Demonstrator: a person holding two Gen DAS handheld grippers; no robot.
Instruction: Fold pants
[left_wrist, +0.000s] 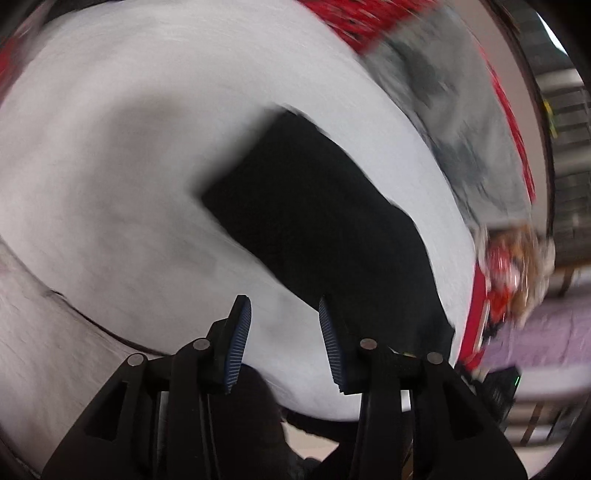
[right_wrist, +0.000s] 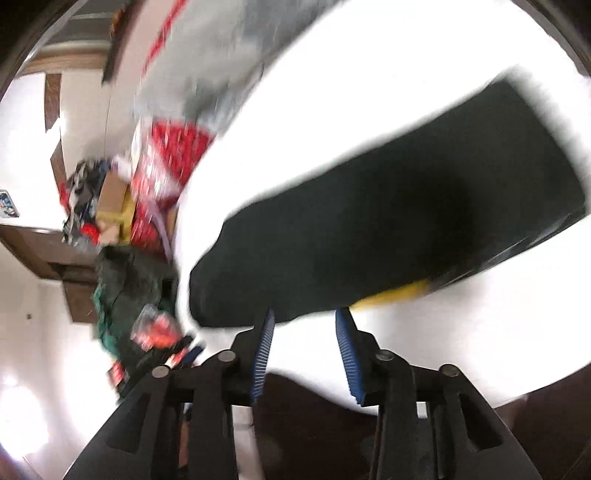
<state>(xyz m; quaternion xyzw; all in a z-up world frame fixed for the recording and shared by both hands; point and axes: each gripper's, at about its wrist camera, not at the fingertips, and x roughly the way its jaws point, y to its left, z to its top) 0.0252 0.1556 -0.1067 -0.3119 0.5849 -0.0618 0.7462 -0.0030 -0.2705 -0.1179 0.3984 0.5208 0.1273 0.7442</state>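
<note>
pants (left_wrist: 325, 221): black, folded, lying on white bench (left_wrist: 129, 166) | left gripper (left_wrist: 284, 343): spread, empty | right gripper (right_wrist: 304, 350): spread, empty, near pants edge

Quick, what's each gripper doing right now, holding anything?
Left gripper: open, holding nothing.
Right gripper: open, holding nothing; black pants lie just ahead.

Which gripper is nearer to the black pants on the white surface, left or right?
Right, as far as two separate views allow. The right gripper has its fingers open right at the black pants edge; the left gripper is open over white surface beside them.
</note>
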